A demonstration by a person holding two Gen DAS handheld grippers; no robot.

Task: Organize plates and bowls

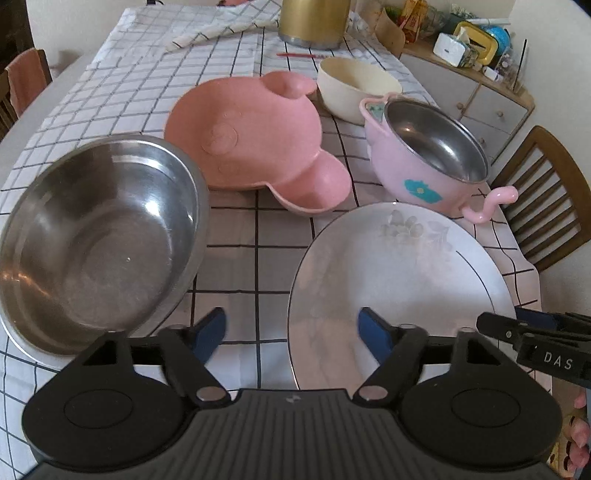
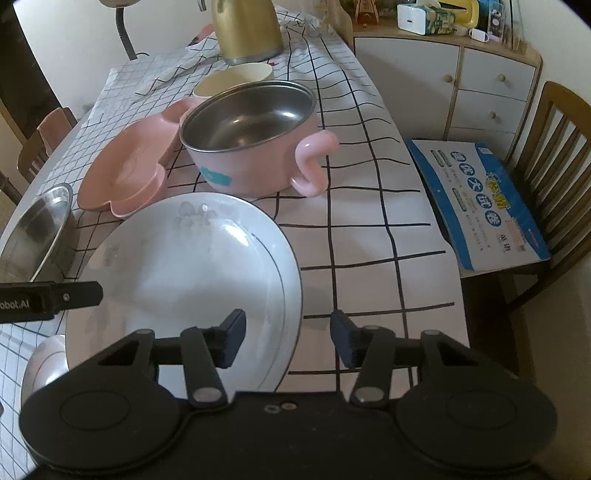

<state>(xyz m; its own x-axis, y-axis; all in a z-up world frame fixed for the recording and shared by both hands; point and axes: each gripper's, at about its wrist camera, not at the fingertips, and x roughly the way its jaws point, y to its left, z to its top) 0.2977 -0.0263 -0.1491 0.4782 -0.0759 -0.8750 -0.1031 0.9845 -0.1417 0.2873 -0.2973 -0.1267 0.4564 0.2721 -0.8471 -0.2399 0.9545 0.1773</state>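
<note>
A white plate (image 1: 399,280) (image 2: 184,266) with a faint flower print lies on the checked tablecloth (image 1: 243,229). My left gripper (image 1: 291,332) is open and straddles the plate's left rim, one blue pad over the plate and one outside it. On the plate's right rim, my right gripper (image 2: 288,339) straddles the edge the same way, open. Neither pair of pads touches the plate. A steel bowl (image 1: 96,240) (image 2: 33,236) sits to the left. Behind stand a pink bear-shaped plate (image 1: 243,136) (image 2: 125,173), a pink steel-lined bowl (image 1: 402,173) (image 2: 251,162) and a cream bowl (image 1: 351,88) (image 2: 232,79).
A gold jug (image 1: 314,22) (image 2: 247,29) stands at the table's far end beside a crumpled cloth. A wooden chair (image 2: 554,155) holding a blue box (image 2: 480,199) is at the table's right edge, with a cabinet (image 2: 443,74) behind it.
</note>
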